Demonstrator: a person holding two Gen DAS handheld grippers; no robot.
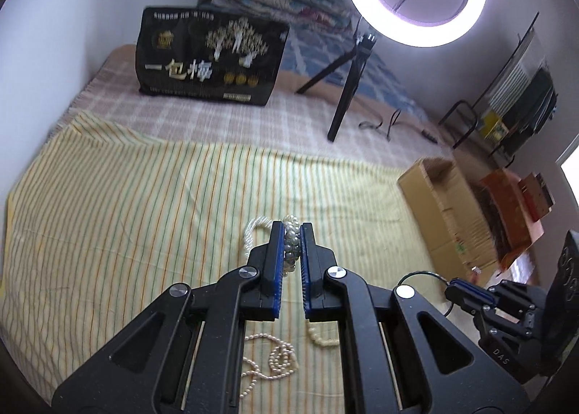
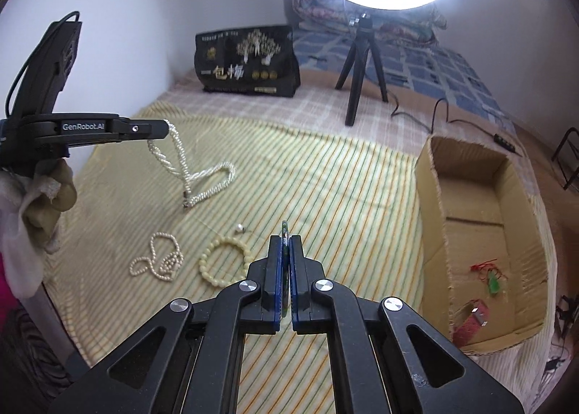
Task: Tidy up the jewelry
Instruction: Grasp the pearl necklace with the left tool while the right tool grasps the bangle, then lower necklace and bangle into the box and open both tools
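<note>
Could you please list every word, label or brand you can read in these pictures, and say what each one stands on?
"GenRobot.AI": on the side of the left gripper, in the right wrist view.
"DAS": on the body of the right gripper, in the left wrist view.
"一包梅": large gold characters on the black bag.
Small print along the bag's top edge and bottom corner: too small to read.
The cardboard box shows no readable text.

cardboard box (image 2: 470, 218) right of striped cloth (image 2: 325, 175) (bracelet (image 2: 217, 262) on it)
</note>
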